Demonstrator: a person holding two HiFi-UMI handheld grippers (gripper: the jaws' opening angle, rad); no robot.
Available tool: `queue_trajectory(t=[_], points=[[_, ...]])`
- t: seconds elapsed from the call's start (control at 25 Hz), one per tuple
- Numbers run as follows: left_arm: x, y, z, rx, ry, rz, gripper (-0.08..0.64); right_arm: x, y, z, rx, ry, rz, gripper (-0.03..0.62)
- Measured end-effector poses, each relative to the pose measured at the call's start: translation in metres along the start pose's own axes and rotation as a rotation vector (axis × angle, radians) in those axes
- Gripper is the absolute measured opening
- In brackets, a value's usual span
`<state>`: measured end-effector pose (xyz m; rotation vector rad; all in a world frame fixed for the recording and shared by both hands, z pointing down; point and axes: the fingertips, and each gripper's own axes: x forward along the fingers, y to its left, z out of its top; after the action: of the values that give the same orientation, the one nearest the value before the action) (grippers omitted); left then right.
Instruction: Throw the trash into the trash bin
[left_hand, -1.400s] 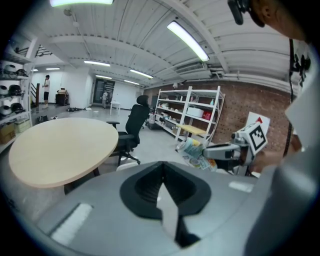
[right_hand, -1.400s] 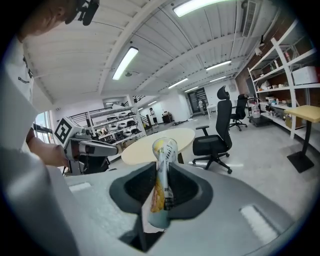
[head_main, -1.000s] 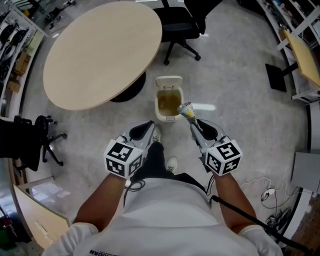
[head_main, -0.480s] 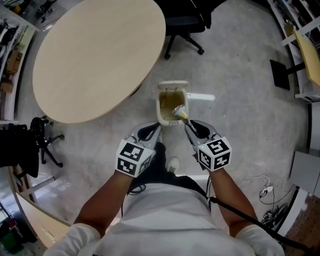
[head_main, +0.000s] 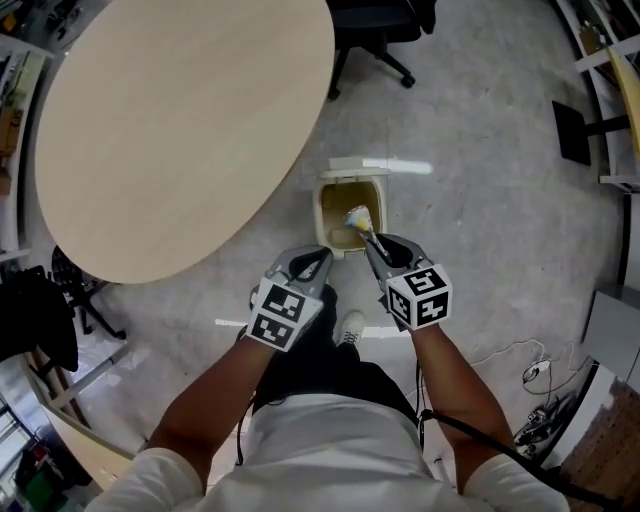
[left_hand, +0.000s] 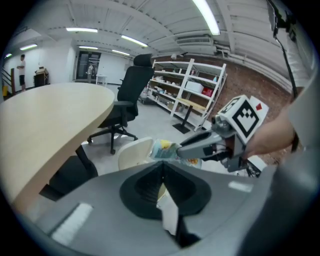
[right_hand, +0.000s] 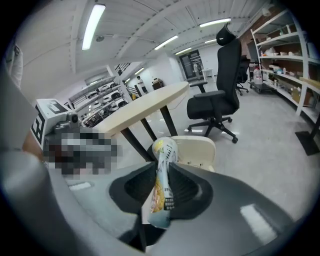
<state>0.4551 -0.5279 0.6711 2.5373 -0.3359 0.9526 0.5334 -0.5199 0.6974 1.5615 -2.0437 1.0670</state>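
Both have dropped toward the bin (head_main: 323, 206): the right hand-held gripper (head_main: 369, 238) grasps a wrapper (head_main: 358, 216) over the bin's open mouth, while the left hand-held gripper (head_main: 318, 260) is clenched and empty beside it.

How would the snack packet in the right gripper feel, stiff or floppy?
Probably thin and floppy: the snack packet looks squashed flat where the right gripper pinches it. Its free end still stands up by itself, so it is likely very light. Its shiny skin may be a bit slippery.
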Motion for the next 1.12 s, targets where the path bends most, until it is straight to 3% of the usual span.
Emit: queue_trajectory(t=[0.68,1.12], points=[[0.062,0.037,-0.056,-0.007,0.109,-0.031,0.008,0.116,-0.054,-0.111,0.044,0.250,-0.067,0.084],[0.067,0.041,-0.077,-0.032,0.155,-0.083,0.008,0.164,-0.076,-0.142,0.044,0.364,-0.095,0.087]])
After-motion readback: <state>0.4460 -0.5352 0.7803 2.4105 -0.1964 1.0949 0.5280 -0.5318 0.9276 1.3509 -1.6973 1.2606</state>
